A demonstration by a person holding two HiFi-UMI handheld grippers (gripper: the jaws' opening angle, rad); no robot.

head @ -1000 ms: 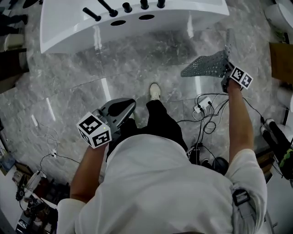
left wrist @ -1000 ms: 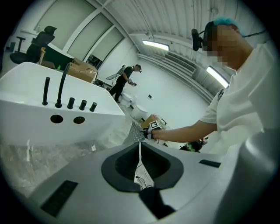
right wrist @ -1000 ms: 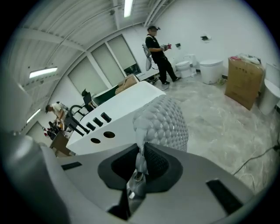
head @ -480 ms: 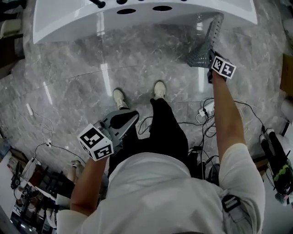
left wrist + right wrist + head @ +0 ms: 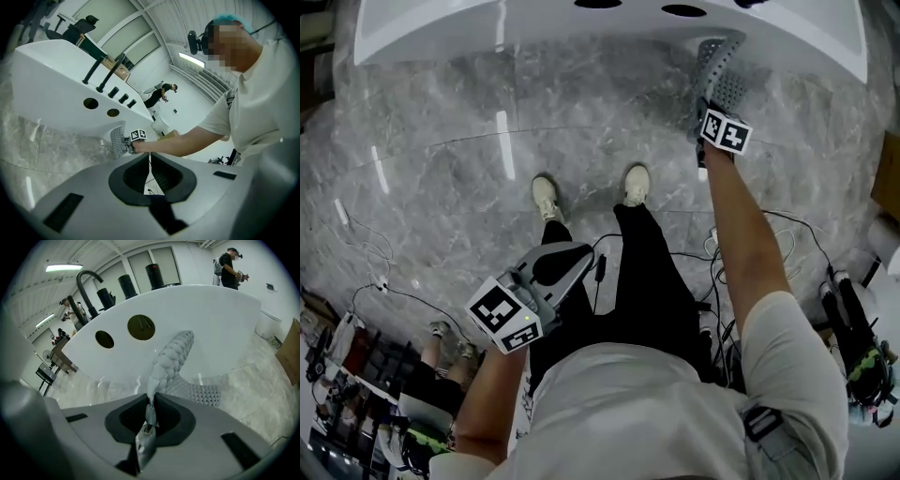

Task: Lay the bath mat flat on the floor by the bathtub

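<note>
While cables (image 5: pixel 719 255) litter the marbled floor (image 5: pixel 441 178), we clamp the nubbly bath mat (image 5: pixel 171 357) in our right hand-held gripper (image 5: pixel 151 398); left hand-held gripper (image 5: pixel 149 157) closed, empty.

Glossy bathtub (image 5: pixel 441 37), polished marble floor (image 5: pixel 441 187)

The person wears a white short-sleeved T-shirt (image 5: pixel 628 412), black trousers (image 5: pixel 647 281) and white shoes (image 5: pixel 546 198). A dark buckle (image 5: pixel 762 422) sits on the shirt's right shoulder. The left hand-held gripper (image 5: pixel 150 159) has a smooth pale grey shell with a black, rounded recess round its dark jaws and a black rectangular slot on either side. The right hand-held gripper (image 5: pixel 151 401) is built the same. Each carries a white cube, left (image 5: pixel 503 315) and right (image 5: pixel 725 131), printed with black square markers.
</note>
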